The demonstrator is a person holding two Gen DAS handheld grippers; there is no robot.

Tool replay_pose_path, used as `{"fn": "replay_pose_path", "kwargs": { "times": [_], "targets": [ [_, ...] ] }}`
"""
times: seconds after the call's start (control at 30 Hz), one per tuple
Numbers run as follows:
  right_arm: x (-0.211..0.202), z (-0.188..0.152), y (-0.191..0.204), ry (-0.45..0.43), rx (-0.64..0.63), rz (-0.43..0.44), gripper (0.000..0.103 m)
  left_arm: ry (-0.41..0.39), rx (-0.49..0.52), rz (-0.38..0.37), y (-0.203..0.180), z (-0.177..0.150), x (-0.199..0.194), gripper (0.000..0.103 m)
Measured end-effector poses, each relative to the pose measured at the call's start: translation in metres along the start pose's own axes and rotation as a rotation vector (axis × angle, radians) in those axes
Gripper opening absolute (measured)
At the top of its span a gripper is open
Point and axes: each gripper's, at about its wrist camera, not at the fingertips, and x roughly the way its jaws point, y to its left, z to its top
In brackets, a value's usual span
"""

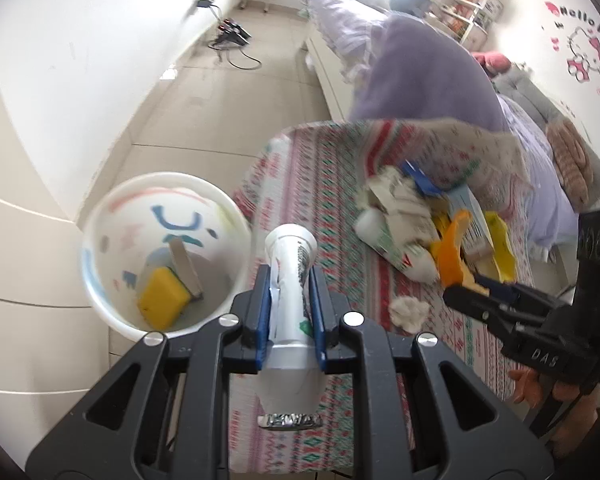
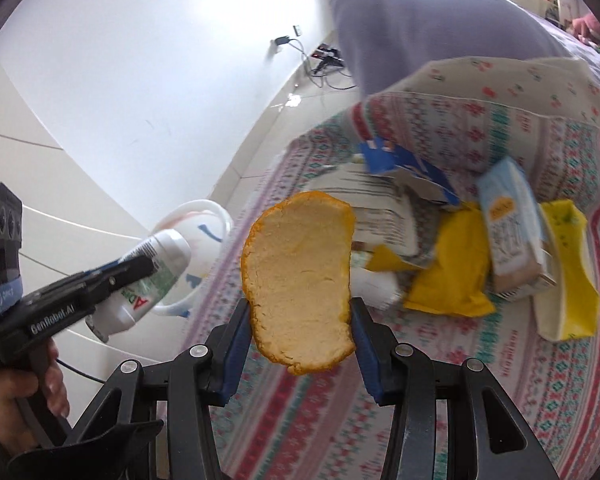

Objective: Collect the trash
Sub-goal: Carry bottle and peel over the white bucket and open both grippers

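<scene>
Clamps a white tube [image 1: 290,248] in the left gripper [image 1: 289,276], with blue pads pressed on both flanks, cap end forward and crimped tail back toward the camera

Holds that tube in the air over the cloth's [image 1: 320,200] left edge, just right of the bin [image 1: 220,216]

Shows the bin on the floor tiles beside the bed, white, with a scribbled face on its inner wall and a yellow sponge [image 1: 164,300] at the bottom

Pinches an orange peel [image 2: 300,280] in the right gripper [image 2: 300,306], by its two side edges, pale pith toward the camera, jaws about half spread and tight on it

Carries the peel clear above the cloth, left of the trash pile

Leaves the rest near the cloth's far right corner, under a turned-up fold: a torn blue carton [image 2: 412,168], crumpled paper [image 1: 400,196], a second tube [image 1: 392,240], a yellow wrapper [image 2: 452,272], a small box [image 2: 508,232]

Leaves a tissue ball [image 1: 410,312] alone on the cloth, nearer than the pile, just ahead of the right gripper's tips

Shows a hand [image 2: 28,392] round the left handle at the right view's lower left edge

Shows a purple quilt [image 1: 420,72] heaped past the cloth's far edge, and a cable tangle [image 1: 232,36] by the wall
</scene>
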Motion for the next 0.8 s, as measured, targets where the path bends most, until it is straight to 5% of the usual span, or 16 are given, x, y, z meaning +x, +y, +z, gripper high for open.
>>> {"fn": "replay_pose_path", "kwargs": {
  "times": [0.6, 0.67, 0.73, 0.8],
  "targets": [
    [0.065, 0.025, 0.070, 0.061, -0.048, 0.105, 0.049, -0.032, -0.182, 0.098, 0.086, 0.020, 0.017, 0.022],
    [0.072, 0.026, 0.074, 0.072, -0.049, 0.107, 0.049, -0.011, -0.190, 0.140, 0.092, 0.021, 0.019, 0.044],
    [0.081, 0.027, 0.077, 0.085, -0.048, 0.109, 0.049, -0.011, -0.218, 0.170, 0.098, 0.019, 0.015, 0.078],
    [0.090, 0.029, 0.078, 0.096, -0.048, 0.109, 0.049, -0.002, -0.224, 0.191, 0.103, 0.017, 0.011, 0.082]
  ]
}}
